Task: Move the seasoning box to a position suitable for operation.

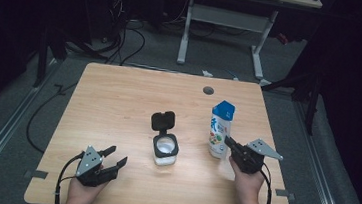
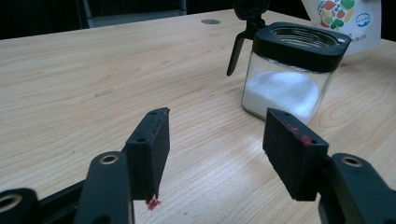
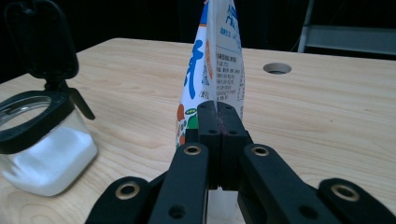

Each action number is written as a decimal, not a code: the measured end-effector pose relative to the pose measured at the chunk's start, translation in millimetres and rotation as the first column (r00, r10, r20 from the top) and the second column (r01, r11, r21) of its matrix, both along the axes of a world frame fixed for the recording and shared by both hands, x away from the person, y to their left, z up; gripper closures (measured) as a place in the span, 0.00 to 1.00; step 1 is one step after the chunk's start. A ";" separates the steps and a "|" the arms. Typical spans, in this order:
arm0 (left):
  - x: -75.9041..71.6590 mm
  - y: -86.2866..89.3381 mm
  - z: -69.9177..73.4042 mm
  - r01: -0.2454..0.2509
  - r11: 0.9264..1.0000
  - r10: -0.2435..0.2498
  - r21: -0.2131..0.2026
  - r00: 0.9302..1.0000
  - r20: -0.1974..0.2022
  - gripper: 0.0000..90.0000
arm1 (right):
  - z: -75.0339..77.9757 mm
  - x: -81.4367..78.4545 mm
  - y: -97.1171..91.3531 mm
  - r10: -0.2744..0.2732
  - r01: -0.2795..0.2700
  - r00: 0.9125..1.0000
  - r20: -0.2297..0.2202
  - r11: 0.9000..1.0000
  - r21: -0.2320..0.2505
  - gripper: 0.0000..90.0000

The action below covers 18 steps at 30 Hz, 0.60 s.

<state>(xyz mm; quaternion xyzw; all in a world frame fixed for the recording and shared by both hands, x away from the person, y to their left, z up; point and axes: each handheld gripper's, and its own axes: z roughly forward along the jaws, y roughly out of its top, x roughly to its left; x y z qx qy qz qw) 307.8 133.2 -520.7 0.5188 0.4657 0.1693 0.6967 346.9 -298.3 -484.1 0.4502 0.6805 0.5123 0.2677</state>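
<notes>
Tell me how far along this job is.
Done: the glass jar stands with its flip lid open and white powder inside. In hand: the right gripper is shut, its jaws pinching the edge of the upright pouch. The left gripper rests open short of the jar. Left: probably steadying the jar and tipping the pouch over it.

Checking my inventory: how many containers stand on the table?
2: a glass jar with its lid flipped open, near the table's middle, and a carton to its right, by the right hand-held gripper.
</notes>
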 end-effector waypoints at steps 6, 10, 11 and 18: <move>0.3 1.0 0.8 -0.001 1.000 0.001 0.001 1.000 0.001 0.46 | -1.4 5.3 -2.6 -0.015 0.015 1.000 0.017 1.000 0.009 1.00; 0.8 0.9 0.1 -0.002 1.000 0.002 -0.001 1.000 0.000 0.46 | -1.3 9.5 -2.7 -0.020 0.020 1.000 0.024 1.000 -0.001 1.00; 1.0 0.8 0.1 -0.002 1.000 0.002 -0.002 1.000 0.000 0.46 | -1.4 10.5 -3.1 -0.019 0.019 1.000 0.022 1.000 0.002 1.00; 0.6 1.7 0.3 -0.001 1.000 0.001 0.003 1.000 -0.002 0.46 | -5.0 8.5 -4.2 -0.015 0.015 0.999 0.031 1.000 -0.008 1.00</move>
